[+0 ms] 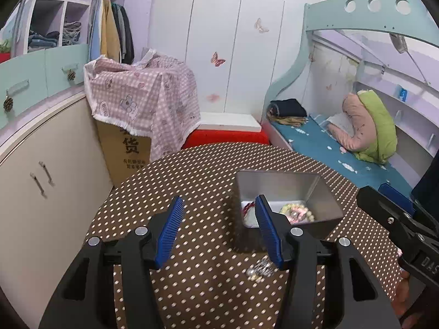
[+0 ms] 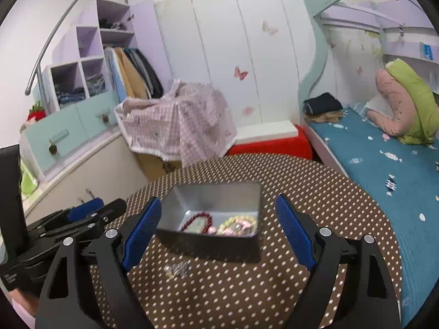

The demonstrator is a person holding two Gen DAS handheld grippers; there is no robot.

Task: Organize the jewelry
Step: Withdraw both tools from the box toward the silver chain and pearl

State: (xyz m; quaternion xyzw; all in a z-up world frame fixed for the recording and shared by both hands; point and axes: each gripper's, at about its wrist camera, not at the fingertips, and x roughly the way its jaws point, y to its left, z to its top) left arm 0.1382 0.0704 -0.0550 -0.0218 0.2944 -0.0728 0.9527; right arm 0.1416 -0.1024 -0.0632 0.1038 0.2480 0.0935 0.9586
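A silver metal tin point(image 1: 323, 192) point(image 2: 247, 192) stands on the round brown polka-dot table point(image 1: 192, 181) point(image 2: 329, 197). Inside lie a dark red bead bracelet point(image 2: 198, 217) and a pale green and pink bead bracelet point(image 1: 299, 211) point(image 2: 237, 223). A small clear, glittery piece of jewelry point(image 1: 260, 268) point(image 2: 177, 269) lies on the table just in front of the tin. My left gripper point(image 1: 219, 230) is open and empty, to the left of the tin. My right gripper point(image 2: 216, 233) is open and empty, its fingers either side of the tin's near wall, above it.
A cardboard box under a pink checked cloth point(image 1: 142, 96) point(image 2: 178, 118) stands behind the table, next to a red stool with a white top point(image 1: 227, 131). Cream cabinets point(image 1: 41, 164) are on the left, a bed with blue sheet point(image 1: 343, 153) point(image 2: 384, 164) on the right.
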